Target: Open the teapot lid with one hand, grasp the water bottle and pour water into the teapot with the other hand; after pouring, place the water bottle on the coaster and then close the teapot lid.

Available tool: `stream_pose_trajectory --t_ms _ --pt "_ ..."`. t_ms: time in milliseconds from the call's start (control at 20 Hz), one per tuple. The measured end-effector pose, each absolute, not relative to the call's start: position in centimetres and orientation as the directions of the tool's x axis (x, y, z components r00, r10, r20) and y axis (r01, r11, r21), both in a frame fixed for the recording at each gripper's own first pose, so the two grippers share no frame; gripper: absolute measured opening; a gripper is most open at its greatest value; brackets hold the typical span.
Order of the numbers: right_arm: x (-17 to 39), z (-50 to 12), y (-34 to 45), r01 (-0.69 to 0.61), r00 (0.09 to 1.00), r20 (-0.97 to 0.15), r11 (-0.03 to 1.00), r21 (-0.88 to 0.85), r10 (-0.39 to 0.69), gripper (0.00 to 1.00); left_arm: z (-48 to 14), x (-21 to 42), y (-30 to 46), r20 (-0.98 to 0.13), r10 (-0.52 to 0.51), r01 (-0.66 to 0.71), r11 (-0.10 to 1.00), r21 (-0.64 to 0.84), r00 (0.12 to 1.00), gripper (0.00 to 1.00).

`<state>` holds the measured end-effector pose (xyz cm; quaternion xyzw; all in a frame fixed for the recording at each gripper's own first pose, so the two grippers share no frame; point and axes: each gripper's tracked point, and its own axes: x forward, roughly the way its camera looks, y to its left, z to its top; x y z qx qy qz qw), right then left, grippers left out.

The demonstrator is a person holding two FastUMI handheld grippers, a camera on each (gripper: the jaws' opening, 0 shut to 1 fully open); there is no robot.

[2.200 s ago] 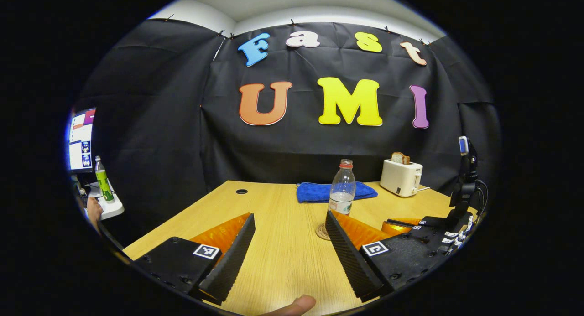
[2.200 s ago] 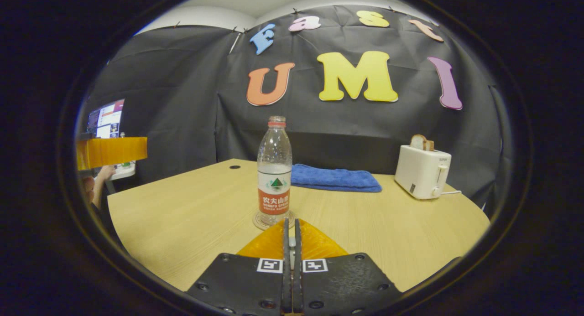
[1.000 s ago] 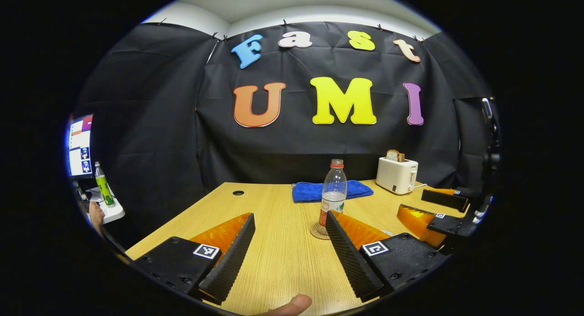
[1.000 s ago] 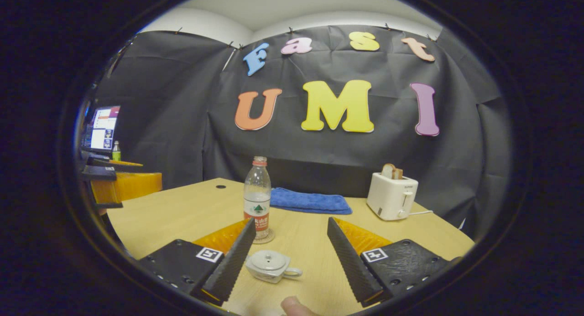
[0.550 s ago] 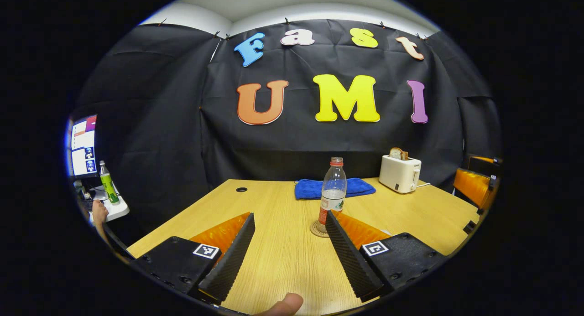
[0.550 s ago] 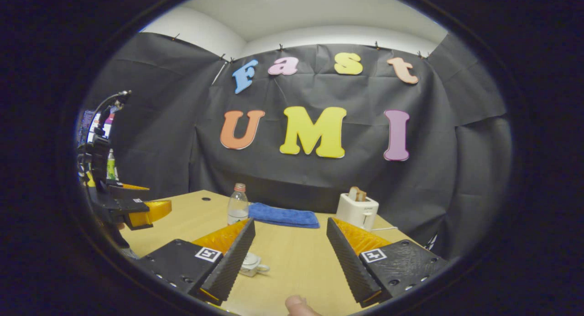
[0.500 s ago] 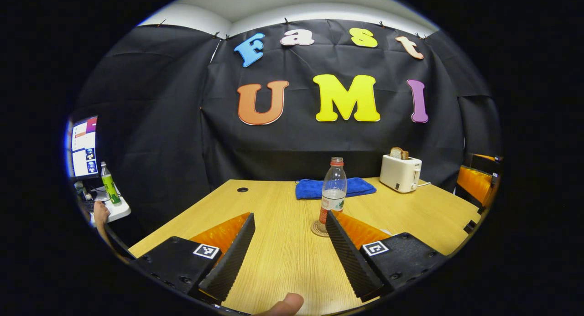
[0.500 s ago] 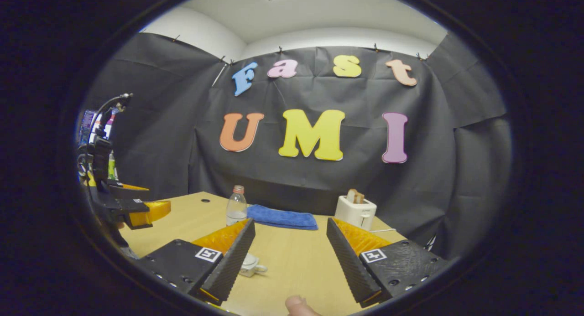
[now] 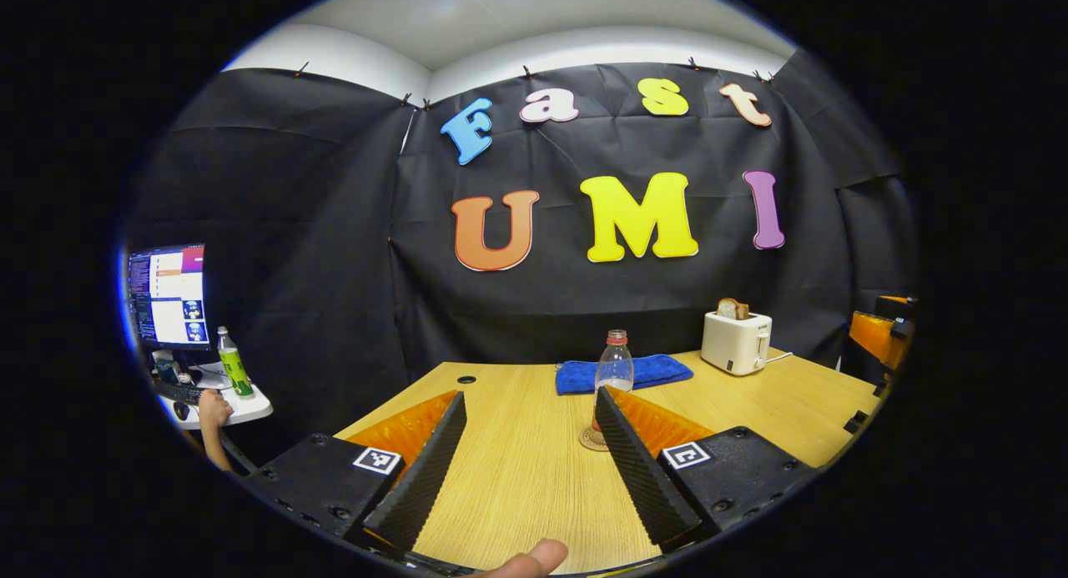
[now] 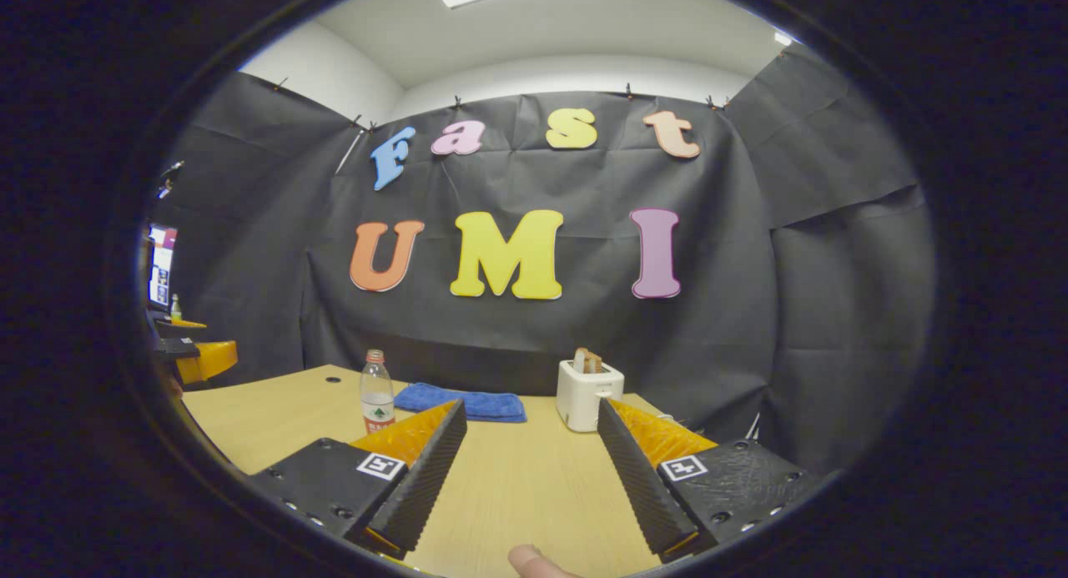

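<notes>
Wooden desk (image 9: 517, 478) under me: water bottle (image 9: 613, 374) upright on its coaster (image 9: 591, 440) mid-desk, before the blue towel (image 9: 622, 372). My left hand-held gripper (image 9: 526, 469) and right hand-held gripper (image 10: 530, 469) both gape, empty.

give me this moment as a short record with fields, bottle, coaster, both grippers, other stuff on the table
water bottle: upright, red cap on, on the coaster
coaster: round, under the bottle, partly behind a finger
left gripper: open, holding nothing, above the table
right gripper: open, holding nothing, above the table
table: light wood
blue towel: folded, behind the bottle
toaster: white, bread in the slot
</notes>
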<state>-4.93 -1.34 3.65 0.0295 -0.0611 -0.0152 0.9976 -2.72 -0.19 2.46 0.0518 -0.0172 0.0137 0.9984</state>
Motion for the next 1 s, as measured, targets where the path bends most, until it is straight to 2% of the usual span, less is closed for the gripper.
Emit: stream_pose_trajectory --t_ms 200,1000 --pt "-4.4 3.0 -1.3 0.033 0.995 0.092 0.998 0.046 -0.037 0.97 2.0 -2.5 0.2 0.021 0.037 -0.039 0.993 0.110 0.999 0.98" --pt "-3.7 2.1 -1.4 0.036 0.997 0.068 0.999 0.021 -0.037 0.95 1.4 -2.0 0.1 0.012 0.041 -0.042 0.992 0.121 0.999 0.98"
